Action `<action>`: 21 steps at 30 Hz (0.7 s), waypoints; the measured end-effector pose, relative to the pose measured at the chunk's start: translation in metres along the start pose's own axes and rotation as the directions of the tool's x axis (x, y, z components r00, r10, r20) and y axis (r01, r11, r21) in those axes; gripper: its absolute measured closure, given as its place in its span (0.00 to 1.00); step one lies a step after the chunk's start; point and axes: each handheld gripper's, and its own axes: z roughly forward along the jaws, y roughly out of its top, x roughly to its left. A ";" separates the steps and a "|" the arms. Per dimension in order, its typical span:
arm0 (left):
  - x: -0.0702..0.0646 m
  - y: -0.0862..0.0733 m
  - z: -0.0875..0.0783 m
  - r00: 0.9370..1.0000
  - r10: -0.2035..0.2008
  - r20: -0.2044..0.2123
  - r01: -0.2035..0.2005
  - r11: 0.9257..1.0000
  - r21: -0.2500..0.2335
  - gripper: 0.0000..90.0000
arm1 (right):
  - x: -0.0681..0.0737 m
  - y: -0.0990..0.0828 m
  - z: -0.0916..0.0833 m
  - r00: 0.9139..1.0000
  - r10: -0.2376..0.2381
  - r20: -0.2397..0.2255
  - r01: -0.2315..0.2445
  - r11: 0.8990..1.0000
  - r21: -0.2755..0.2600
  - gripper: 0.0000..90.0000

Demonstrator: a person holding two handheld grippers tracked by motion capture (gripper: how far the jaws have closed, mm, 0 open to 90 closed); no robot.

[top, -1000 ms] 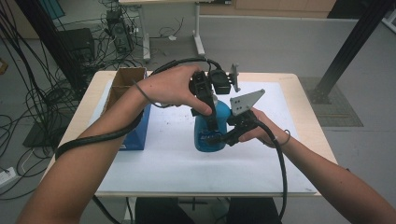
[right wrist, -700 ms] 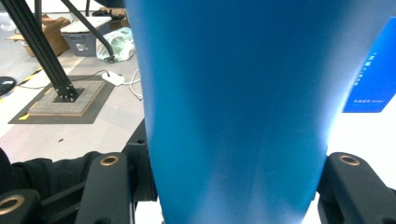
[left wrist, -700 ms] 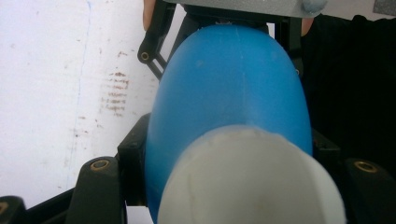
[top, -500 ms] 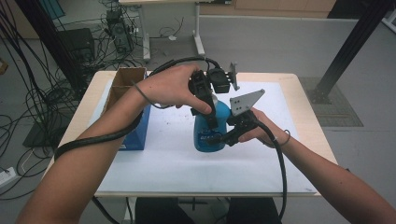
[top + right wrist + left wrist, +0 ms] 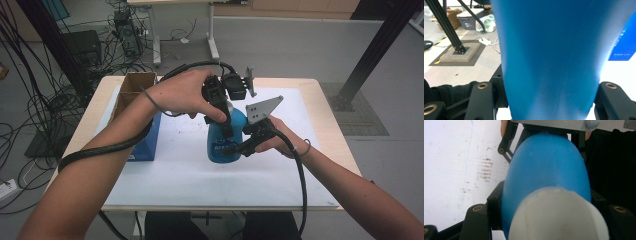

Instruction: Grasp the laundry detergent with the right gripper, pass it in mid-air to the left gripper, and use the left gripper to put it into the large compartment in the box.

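Observation:
A blue bottle [image 5: 220, 145] with a white cap [image 5: 559, 217] stands upright on the white mat [image 5: 175, 170]. My left gripper [image 5: 225, 122] comes down from above, its jaws shut on the bottle's upper part just below the cap. In the left gripper view, the bottle [image 5: 549, 170] sits between the jaws of the left gripper [image 5: 546, 205]. My right gripper [image 5: 235, 147] reaches in from the right and is shut on the bottle's body. Seen from the right gripper view, the blue wall of the bottle [image 5: 549, 50] is pinched by the right gripper [image 5: 549, 100].
A blue box [image 5: 147, 135] lies at the mat's left edge, beside an open cardboard box [image 5: 132, 87]. The wooden table [image 5: 325, 115] shows around the mat. A black post [image 5: 372, 55] rises at the far right, and cables cover the floor at the left.

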 end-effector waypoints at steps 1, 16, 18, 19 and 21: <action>0.000 0.000 0.000 1.000 0.000 -0.001 0.000 1.000 0.000 0.41 | 0.000 0.000 0.000 1.000 0.000 0.000 0.000 1.000 -0.001 0.47; 0.000 -0.001 0.000 1.000 -0.006 -0.002 0.006 1.000 0.006 0.41 | -0.001 0.000 0.002 1.000 0.000 -0.003 0.000 1.000 -0.004 0.47; 0.000 -0.001 0.000 1.000 -0.008 -0.001 0.008 1.000 0.005 0.41 | -0.001 0.000 0.002 1.000 0.002 -0.004 -0.002 1.000 -0.008 0.47; 0.000 -0.001 0.000 1.000 -0.009 0.000 0.009 1.000 0.006 0.41 | -0.001 0.000 0.002 1.000 0.002 -0.004 -0.002 1.000 -0.008 0.47; 0.000 0.000 0.000 1.000 -0.013 -0.002 0.013 1.000 0.006 0.41 | -0.001 0.000 0.002 1.000 0.001 -0.004 -0.001 1.000 -0.006 0.47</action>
